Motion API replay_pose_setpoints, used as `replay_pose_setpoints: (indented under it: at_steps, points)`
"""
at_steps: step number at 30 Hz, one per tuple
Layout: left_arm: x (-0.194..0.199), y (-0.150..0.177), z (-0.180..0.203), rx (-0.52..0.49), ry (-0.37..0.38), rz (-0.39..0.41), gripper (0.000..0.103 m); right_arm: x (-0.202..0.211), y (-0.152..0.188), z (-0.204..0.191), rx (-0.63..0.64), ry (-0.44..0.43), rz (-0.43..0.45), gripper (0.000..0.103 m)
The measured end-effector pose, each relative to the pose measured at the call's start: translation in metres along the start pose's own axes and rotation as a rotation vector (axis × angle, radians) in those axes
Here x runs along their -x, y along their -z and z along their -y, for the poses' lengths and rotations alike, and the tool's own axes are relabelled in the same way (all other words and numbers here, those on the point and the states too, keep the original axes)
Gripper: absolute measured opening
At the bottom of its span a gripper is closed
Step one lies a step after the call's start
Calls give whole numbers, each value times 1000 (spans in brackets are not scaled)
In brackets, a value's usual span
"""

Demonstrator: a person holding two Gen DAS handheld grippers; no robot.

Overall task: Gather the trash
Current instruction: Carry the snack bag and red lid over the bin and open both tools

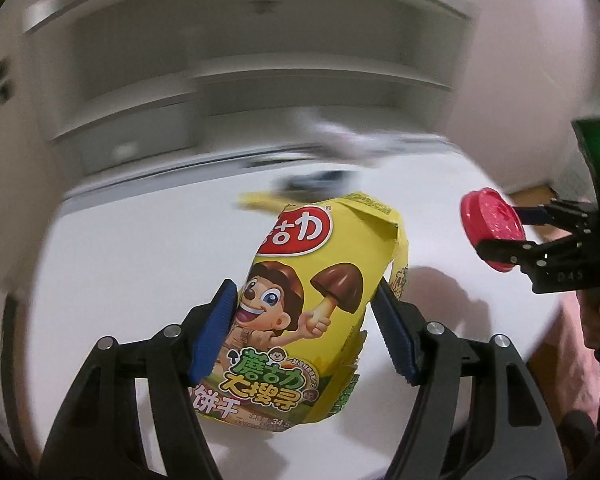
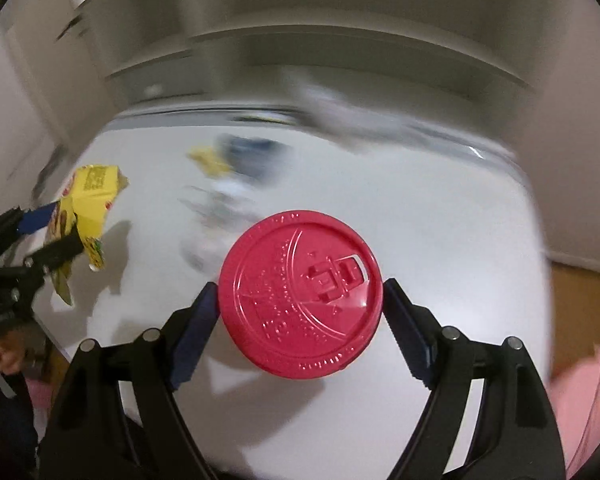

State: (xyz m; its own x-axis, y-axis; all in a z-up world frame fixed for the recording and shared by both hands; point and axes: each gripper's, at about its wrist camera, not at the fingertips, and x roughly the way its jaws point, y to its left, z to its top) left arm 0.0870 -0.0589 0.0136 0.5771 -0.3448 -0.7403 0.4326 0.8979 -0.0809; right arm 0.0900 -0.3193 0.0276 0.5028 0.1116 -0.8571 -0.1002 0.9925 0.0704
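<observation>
The left tongs (image 1: pixel 304 320) are clenched on a yellow snack box (image 1: pixel 300 304), their blue pads (image 1: pixel 216 332) pressed against its two sides, spread about as wide as the box itself. The box is crumpled, its top flap torn open, and printed with a cartoon boy, a chocolate mushroom and a red logo. It is held up above the white desk (image 1: pixel 140 248), tilted, casting a shadow below.

The right tongs (image 2: pixel 300 300) grip one red plastic cup lid (image 2: pixel 300 294) by its rim, one pad on each edge, spread to the width of the lid. The lid faces the camera, with embossed lettering and a raised sip tab, and hangs over the desk (image 2: pixel 440 220).

From the left wrist view the right tongs (image 1: pixel 500 232) and lid (image 1: pixel 492 228) show at the right; from the right wrist view the left tongs (image 2: pixel 48 232) and box (image 2: pixel 88 200) show at the left.

Farther back on the desk lie blurred scraps: one yellow piece (image 2: pixel 208 160) beside one dark blue item (image 2: pixel 252 156). Beyond stand blurred pale shelves (image 1: pixel 240 60).
</observation>
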Motion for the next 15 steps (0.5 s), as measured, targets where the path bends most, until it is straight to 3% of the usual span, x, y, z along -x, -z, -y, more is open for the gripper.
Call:
replay_pose_setpoints:
  at_steps: [6, 11, 15]
  points:
    - [-18, -11, 151, -181, 248, -14, 67, 67, 124, 145, -302, 213, 62, 79]
    - [-30, -4, 266, -314, 423, -47, 67, 91, 218, 222, -525, 304, 64, 80]
    - [-41, 19, 351, -427, 534, -91, 67, 90, 288, 274, -660, 338, 14, 80]
